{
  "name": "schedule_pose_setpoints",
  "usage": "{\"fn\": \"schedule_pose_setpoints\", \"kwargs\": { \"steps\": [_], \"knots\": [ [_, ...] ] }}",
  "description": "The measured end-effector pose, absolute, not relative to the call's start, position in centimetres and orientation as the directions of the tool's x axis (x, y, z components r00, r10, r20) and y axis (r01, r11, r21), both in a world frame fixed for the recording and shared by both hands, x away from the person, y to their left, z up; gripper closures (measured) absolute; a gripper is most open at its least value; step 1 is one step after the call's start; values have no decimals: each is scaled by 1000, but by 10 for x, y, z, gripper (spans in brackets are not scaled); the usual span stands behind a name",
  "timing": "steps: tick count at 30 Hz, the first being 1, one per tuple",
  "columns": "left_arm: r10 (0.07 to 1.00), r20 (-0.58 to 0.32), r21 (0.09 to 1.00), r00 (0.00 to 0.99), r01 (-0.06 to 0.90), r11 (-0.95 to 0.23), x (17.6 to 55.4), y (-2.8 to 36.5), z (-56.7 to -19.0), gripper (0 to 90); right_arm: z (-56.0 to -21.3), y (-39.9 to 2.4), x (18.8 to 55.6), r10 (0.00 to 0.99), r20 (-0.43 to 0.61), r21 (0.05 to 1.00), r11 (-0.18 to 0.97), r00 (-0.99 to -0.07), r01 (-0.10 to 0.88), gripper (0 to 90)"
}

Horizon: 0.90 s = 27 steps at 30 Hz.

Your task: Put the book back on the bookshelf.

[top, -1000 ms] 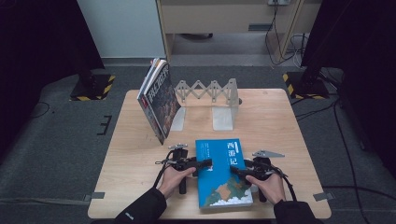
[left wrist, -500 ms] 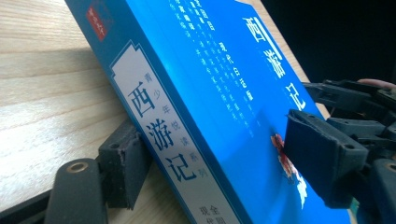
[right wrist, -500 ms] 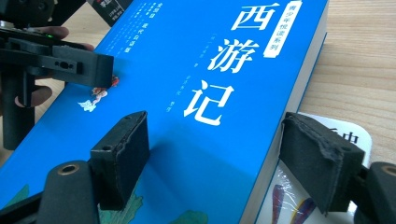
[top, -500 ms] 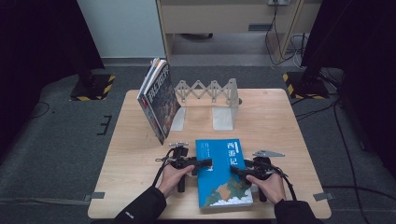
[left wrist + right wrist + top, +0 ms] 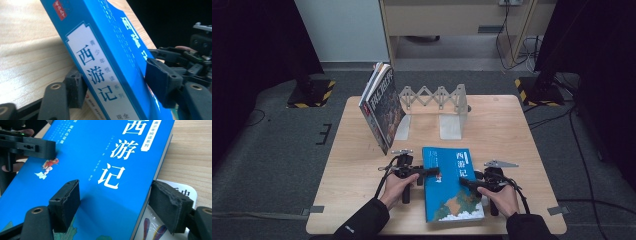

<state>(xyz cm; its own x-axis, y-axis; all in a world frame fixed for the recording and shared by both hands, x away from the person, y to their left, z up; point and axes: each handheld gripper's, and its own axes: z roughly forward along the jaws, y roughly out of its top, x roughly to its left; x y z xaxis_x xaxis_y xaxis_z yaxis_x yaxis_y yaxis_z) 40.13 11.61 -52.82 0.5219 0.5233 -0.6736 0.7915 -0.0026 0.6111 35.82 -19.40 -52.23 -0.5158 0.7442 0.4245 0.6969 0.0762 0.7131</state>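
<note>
Wooden surface: blue book at its near edge, my left tool closing on the spine, right tool clamping the opposite edge. Risk: uneven lift twists it loose.

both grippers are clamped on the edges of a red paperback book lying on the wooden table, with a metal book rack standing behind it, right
Not quite: the paperback book is blue, not red, as the high view shows. The rest holds: the left gripper and right gripper have their fingers on its opposite edges, it lies on the wooden table, and the metal book rack stands behind it.
</note>
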Motion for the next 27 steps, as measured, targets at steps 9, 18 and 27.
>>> {"fn": "schedule_pose_setpoints", "kwargs": {
  "steps": [9, 18, 27],
  "knots": [
    [510, -672, 620, 537, 784, -10, 400, 112, -526, 391, -522, -193, 360, 739, 438, 707, 69, -512, 704, 253],
    [515, -650, 638, 559, 769, -31, 397, 108, -520, 463, -522, -195, 368, 720, 440, 710, 87, -537, 699, 272],
    [521, -636, 642, 569, 765, -52, 396, 106, -510, 480, -520, -195, 370, 718, 444, 704, 90, -536, 704, 270]
  ]
}}
